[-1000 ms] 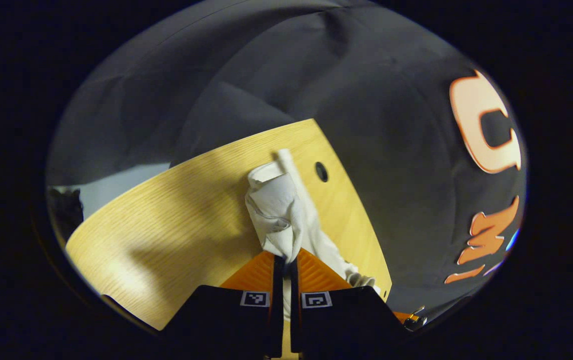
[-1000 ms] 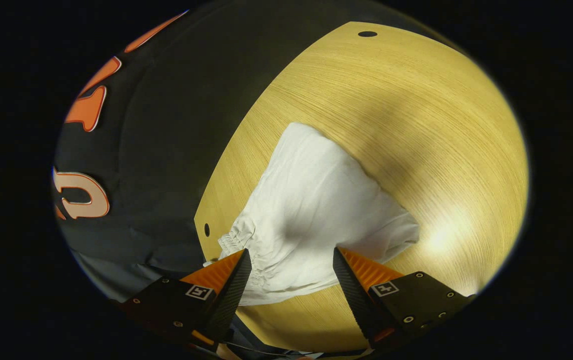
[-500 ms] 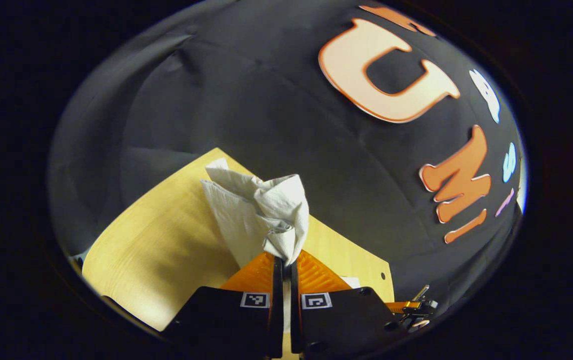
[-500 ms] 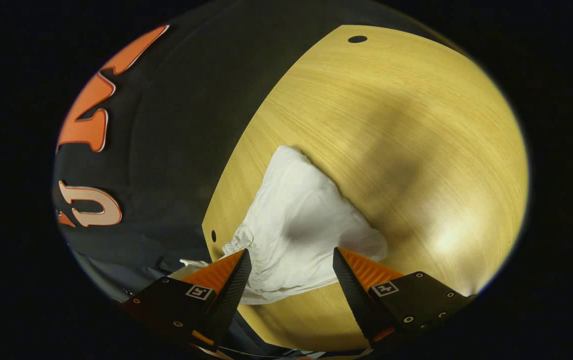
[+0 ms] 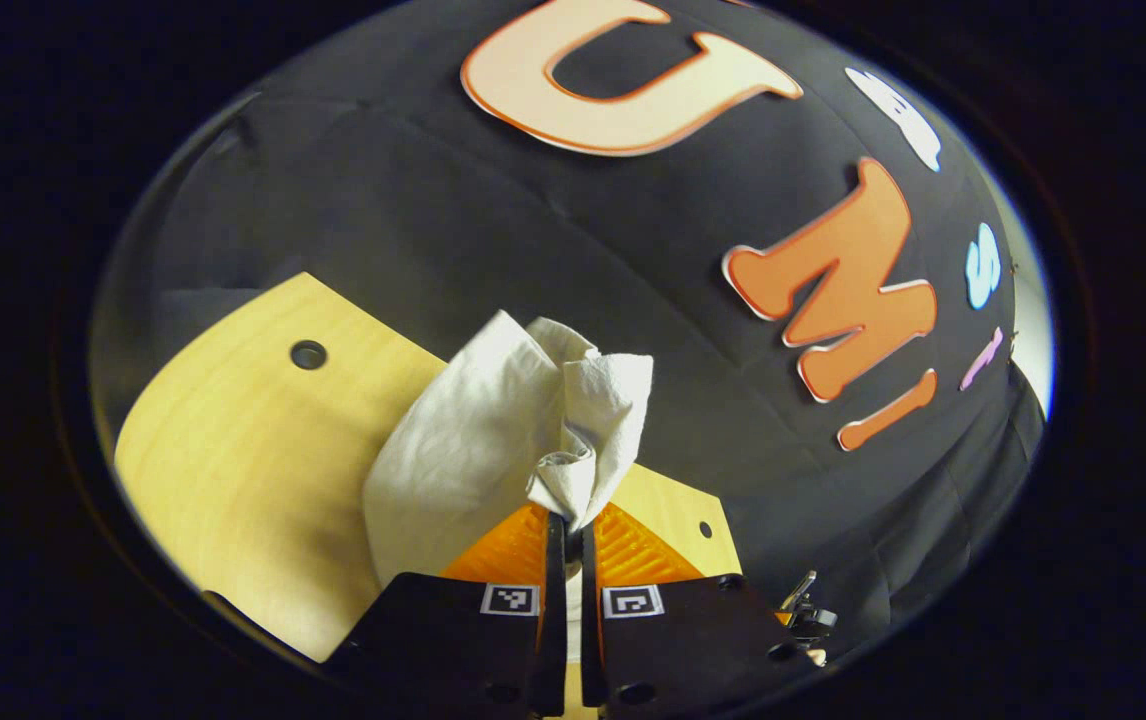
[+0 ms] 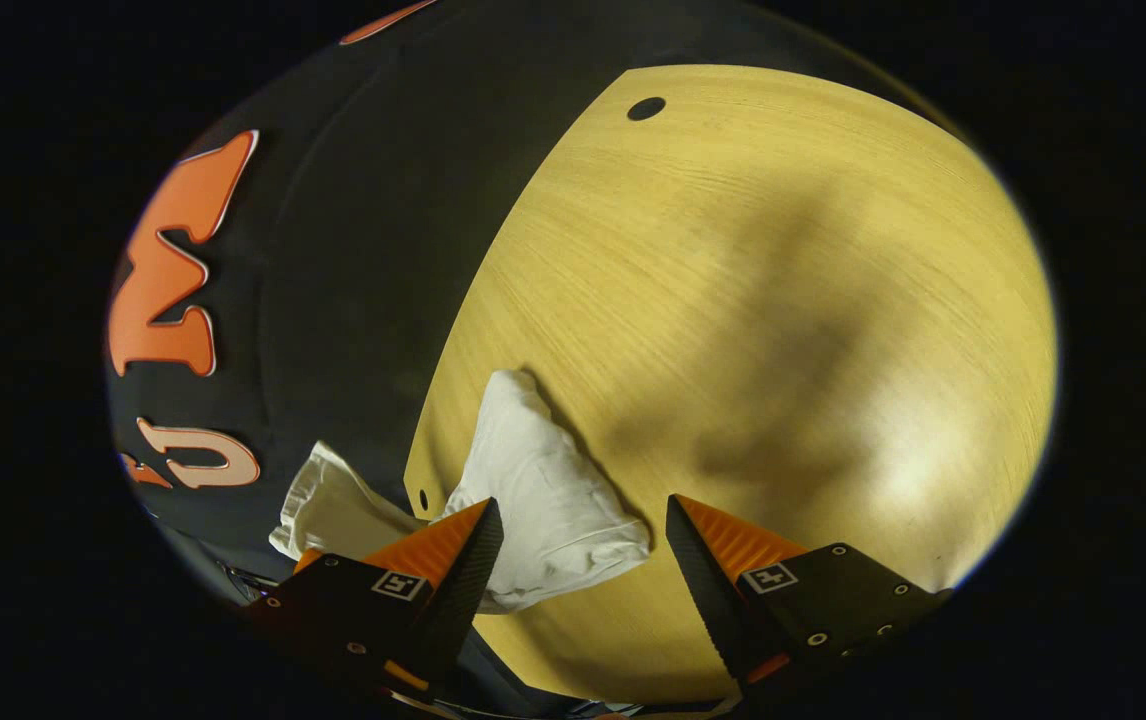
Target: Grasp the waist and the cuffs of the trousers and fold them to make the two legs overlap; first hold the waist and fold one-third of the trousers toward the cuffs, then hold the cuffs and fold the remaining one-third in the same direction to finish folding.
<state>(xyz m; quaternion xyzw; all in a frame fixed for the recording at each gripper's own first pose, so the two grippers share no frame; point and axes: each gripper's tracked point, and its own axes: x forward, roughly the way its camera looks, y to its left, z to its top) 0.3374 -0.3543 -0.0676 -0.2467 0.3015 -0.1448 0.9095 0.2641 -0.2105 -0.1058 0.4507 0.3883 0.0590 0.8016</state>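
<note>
The white trousers [image 5: 473, 450] hang bunched and lifted off the wooden table [image 5: 233, 450] in the left gripper view. My left gripper [image 5: 565, 522] is shut on a crumpled fold of them; which part of the garment it is I cannot tell. In the right gripper view, a small wedge of the trousers [image 6: 543, 490] lies on the table [image 6: 753, 300] near its left edge. A raised piece of the cloth [image 6: 333, 505] shows past that edge. My right gripper [image 6: 581, 510] hovers open just above the wedge, with nothing between its fingers.
The table top has a round hole [image 6: 646, 108] at its far corner and a smaller one [image 6: 422, 497] near the cloth. The black booth wall [image 5: 533, 220] stands close behind the table. Part of another gripper [image 5: 805, 612] shows low on the right in the left gripper view.
My left gripper has risen and swung round with the cloth in it. The patch of trousers on the table has shrunk toward the left edge. The right gripper stays open.
</note>
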